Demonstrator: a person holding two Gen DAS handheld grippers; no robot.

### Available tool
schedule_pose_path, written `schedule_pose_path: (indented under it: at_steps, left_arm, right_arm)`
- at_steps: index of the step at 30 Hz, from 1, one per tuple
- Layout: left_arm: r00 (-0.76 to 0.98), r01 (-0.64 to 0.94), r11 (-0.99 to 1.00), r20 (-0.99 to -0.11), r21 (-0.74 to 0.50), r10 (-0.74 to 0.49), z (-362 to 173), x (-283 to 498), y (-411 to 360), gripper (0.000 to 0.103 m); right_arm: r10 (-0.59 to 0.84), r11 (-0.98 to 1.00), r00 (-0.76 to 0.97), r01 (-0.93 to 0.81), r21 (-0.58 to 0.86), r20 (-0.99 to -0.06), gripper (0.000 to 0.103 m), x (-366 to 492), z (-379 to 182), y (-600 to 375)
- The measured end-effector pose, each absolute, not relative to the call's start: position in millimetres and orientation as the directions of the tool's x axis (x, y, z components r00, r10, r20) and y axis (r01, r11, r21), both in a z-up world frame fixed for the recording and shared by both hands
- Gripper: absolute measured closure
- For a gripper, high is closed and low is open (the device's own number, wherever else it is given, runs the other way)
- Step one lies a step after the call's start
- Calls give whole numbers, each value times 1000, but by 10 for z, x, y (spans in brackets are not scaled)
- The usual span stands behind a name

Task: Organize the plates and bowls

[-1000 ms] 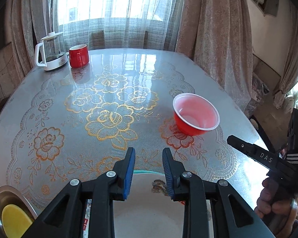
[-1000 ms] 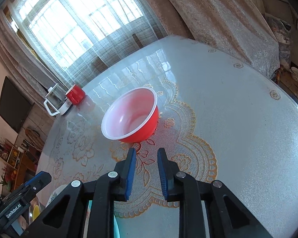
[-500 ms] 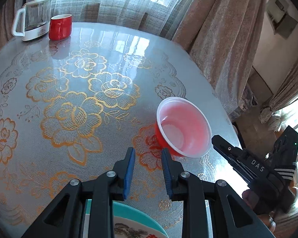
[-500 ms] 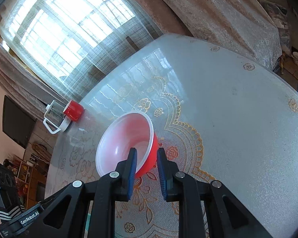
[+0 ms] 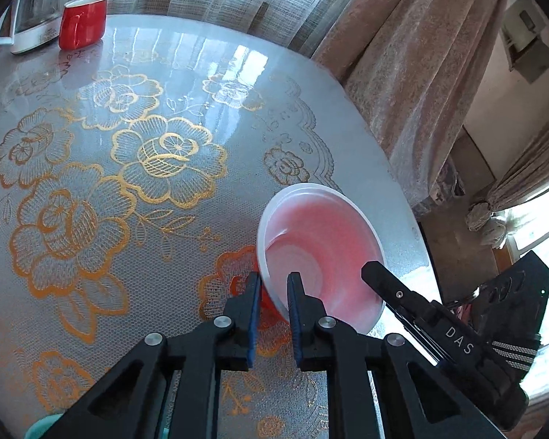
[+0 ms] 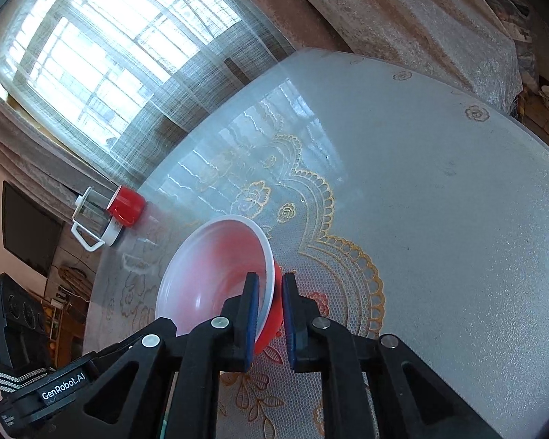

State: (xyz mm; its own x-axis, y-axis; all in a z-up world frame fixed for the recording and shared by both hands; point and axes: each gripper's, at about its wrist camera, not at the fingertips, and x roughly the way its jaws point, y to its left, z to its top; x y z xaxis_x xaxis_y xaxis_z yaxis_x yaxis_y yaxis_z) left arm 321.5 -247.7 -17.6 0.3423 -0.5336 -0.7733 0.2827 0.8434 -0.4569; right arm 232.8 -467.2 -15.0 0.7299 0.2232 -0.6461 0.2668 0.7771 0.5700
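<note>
A red bowl [image 5: 322,248] with a pale inside sits tilted near the right edge of the flowered table [image 5: 128,183]. My left gripper [image 5: 273,278] has the bowl's near left rim between its blue pads, and its jaws are closing onto it. In the right wrist view the same bowl [image 6: 208,267] leans to the left. My right gripper [image 6: 269,278] straddles its right rim, one pad inside and one outside, with the jaws closing on the wall. The two grippers hold opposite sides of the bowl.
A red mug [image 5: 82,23] and a glass kettle [image 5: 25,18] stand at the far left by the window. A teal plate edge [image 5: 40,428] shows at the bottom left. The table's rim [image 5: 402,190] runs close behind the bowl, with curtains beyond.
Both grippers have moved in on the red bowl and narrowed their jaws over its rim. The bowl now tilts. The patterned plate under the left gripper has slid almost out of view.
</note>
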Motion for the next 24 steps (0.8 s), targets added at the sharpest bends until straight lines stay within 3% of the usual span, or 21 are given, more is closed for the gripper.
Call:
schedule_pose_path:
  at_steps: [21,24]
  left_arm:
    - [400,161,906,-814,-390,-421,-140,2870,-1740,91]
    - [386,152,897,-811,-415,-440,-171,2848,-1694,91]
  right_arm:
    - [367,795,664,140,590,-652,88,2361,-162,-4072]
    - [385,784,659,136,606,-646,81,2347,-163,-4030]
